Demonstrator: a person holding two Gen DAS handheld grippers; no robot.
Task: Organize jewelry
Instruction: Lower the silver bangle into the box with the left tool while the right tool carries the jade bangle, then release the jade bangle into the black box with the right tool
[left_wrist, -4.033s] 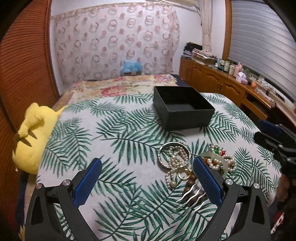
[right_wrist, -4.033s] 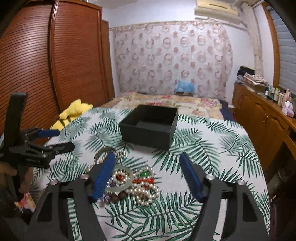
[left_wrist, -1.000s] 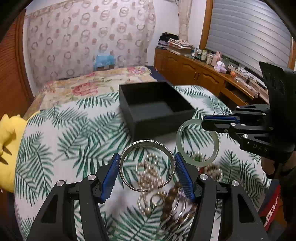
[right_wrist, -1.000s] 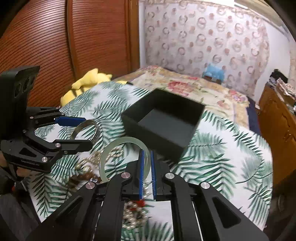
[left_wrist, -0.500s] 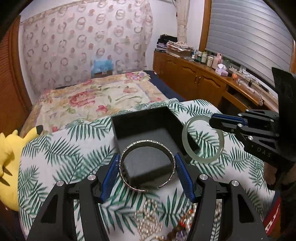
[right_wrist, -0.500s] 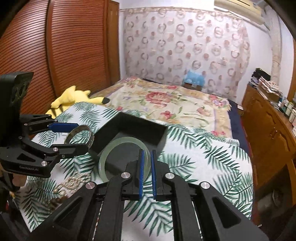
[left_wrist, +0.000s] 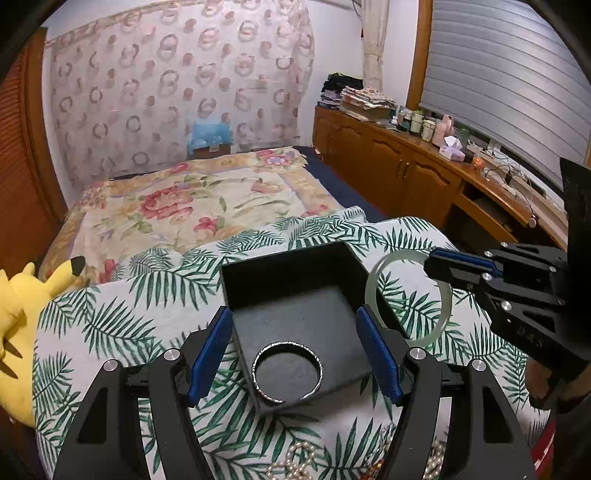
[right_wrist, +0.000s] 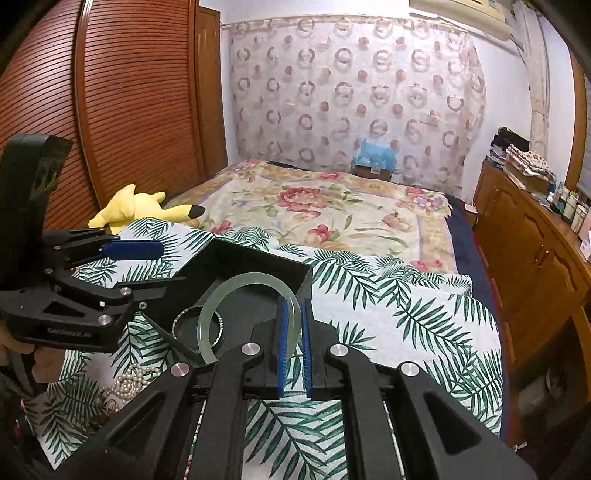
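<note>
We have one piece put away: the silver bangle (left_wrist: 287, 371) lies flat on the floor of the black box (left_wrist: 255, 275), near its front corner. Our left gripper (left_wrist: 295, 347) hangs over that corner with its fingers spread wide and nothing between them. Our right gripper (right_wrist: 291, 332) is pinched tight on the rim of the pale green bangle (right_wrist: 243, 314), which it holds upright in the air over the near edge of the box, not yet inside. So the second piece is, we judge, one drop away from done. Much is left: a heap of pearl strands (left_wrist: 295, 463) lies on the leaf-print cloth (left_wrist: 110, 325) in front of the box, and we cannot tell how many pieces it holds.
</note>
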